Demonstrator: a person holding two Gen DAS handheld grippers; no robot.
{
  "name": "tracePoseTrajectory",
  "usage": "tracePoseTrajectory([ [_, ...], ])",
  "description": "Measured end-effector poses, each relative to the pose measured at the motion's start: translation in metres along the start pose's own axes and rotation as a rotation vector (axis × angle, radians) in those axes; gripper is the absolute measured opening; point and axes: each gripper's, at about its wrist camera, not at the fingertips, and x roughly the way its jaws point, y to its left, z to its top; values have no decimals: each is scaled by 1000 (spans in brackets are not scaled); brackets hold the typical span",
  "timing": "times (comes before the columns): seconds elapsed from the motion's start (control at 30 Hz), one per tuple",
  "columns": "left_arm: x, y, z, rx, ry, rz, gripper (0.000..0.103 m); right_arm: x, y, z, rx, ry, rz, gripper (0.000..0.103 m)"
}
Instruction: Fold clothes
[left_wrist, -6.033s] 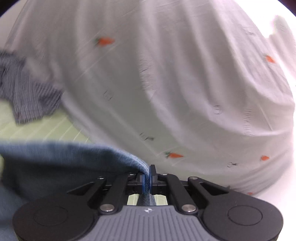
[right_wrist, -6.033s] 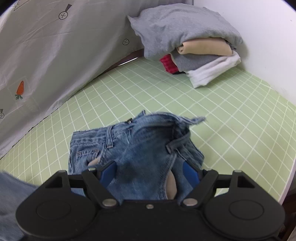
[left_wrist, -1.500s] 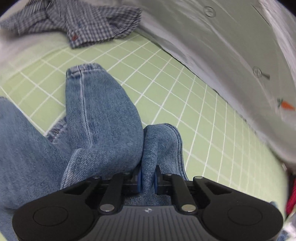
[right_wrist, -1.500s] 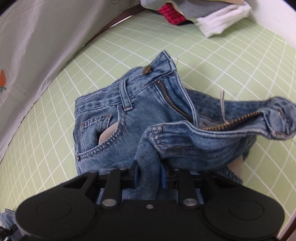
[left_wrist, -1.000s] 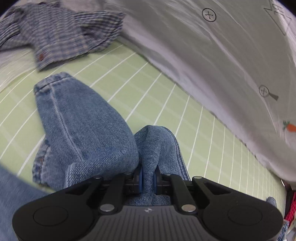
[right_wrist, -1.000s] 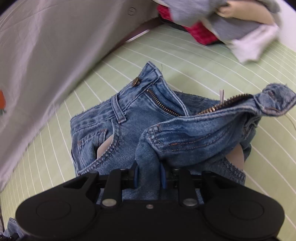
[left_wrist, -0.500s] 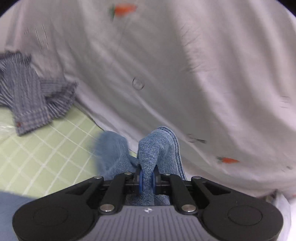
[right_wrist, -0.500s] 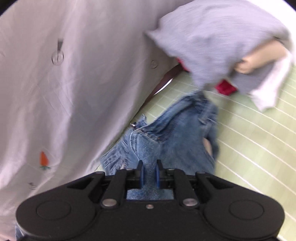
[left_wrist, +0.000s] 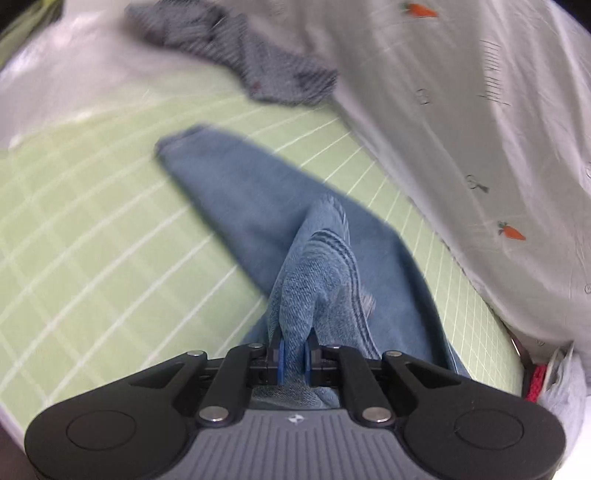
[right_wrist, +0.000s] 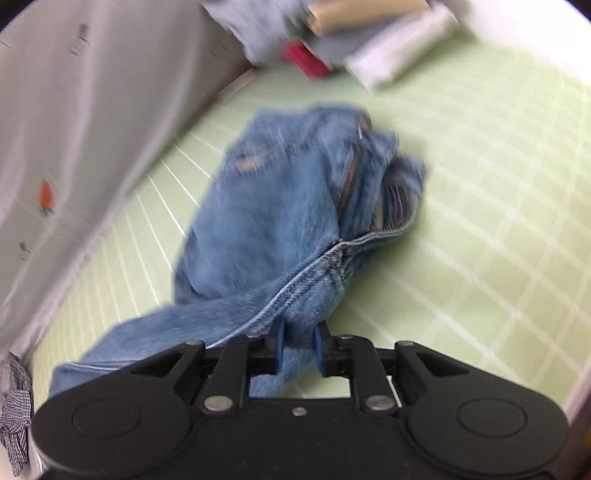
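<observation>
Jeans (left_wrist: 258, 206) are held at two places, partly on the green grid mat (left_wrist: 92, 240), partly lifted.

Left gripper (left_wrist: 293, 354): pads nearly together, a thick bunch of leg denim pinched between them. One leg runs away from it to a hem at upper left, near the checked shirt (left_wrist: 258, 62).

Right gripper (right_wrist: 298, 349): narrow gap, denim clamped close to the crotch seam; fly open, zip (right_wrist: 373, 232) showing. Waist end lies far from this gripper, toward the stacked folded clothes (right_wrist: 369, 48).

Long axis, judged: hem to waistband, roughly parallel to the carrot-print sheet (left_wrist: 498, 129) along the mat's edge; waist toward the stack, hems toward the shirt. Both views are blurred w/ motion, so the exact lay isn't settled.

Step in hand, judged: jeans being spread or straightened. To be done well:
- both grips kept firm; denim is heavy, slips easily
- fabric drawn taut betw. grippers, then lowered flat
- legs laid one over the other, seams aligned
- fly side smoothed, bunching at crotch cleared before any fold is pressed
</observation>
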Motion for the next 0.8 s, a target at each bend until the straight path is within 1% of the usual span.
tracePoseTrajectory([
  [0.03, -2, 1, -1, -2, 1, 3, 12, -1, 0, -2, -2, 6, -2, 19],
  [0.1, -6, 3, -2, 1, -9, 9, 13, -2, -1, -5, -7, 17, -7, 23],
  [0.17, -14, 3, -1, 6, -32, 14, 14, -4, -2, -8, -12, 28, -11, 35],
  [0.23, -26, 5, 1, 5, -58, 10, 14, -5, -3, -11, -16, 39, -16, 41],
  [0.27, -31, 7, 4, 2, -75, 4, 15, -6, -4, -12, -19, 45, -18, 42],
  [0.33, -40, 7, 10, -7, -116, 2, 27, -7, -5, -15, -23, 56, -22, 44],
  [0.37, -42, 6, 14, -6, -131, 4, 29, -8, -4, -16, -29, 57, -25, 45],
  [0.4, -43, 4, 19, -2, -137, 3, 33, -7, -2, -15, -39, 53, -28, 45],
  [0.43, -42, 2, 23, 3, -141, 3, 38, -7, 2, -14, -53, 48, -34, 49],
  [0.47, -39, -1, 28, 9, -136, 5, 41, -6, 5, -13, -68, 41, -44, 54],
  [0.5, -33, -4, 32, 18, -128, 6, 47, -5, 9, -11, -78, 34, -51, 56],
  [0.57, -20, -10, 41, 37, -101, 4, 51, 0, 15, -7, -77, 28, -50, 58],
  [0.63, -2, -15, 48, 53, -56, 9, 60, 5, 19, -4, -64, 25, -49, 60],
  [0.7, 18, -20, 52, 64, -12, 21, 61, 9, 22, -1, -50, 23, -51, 61],
  [0.8, 49, -22, 53, 58, 86, 11, 70, 10, 18, 0, -28, 23, -65, 63],
])
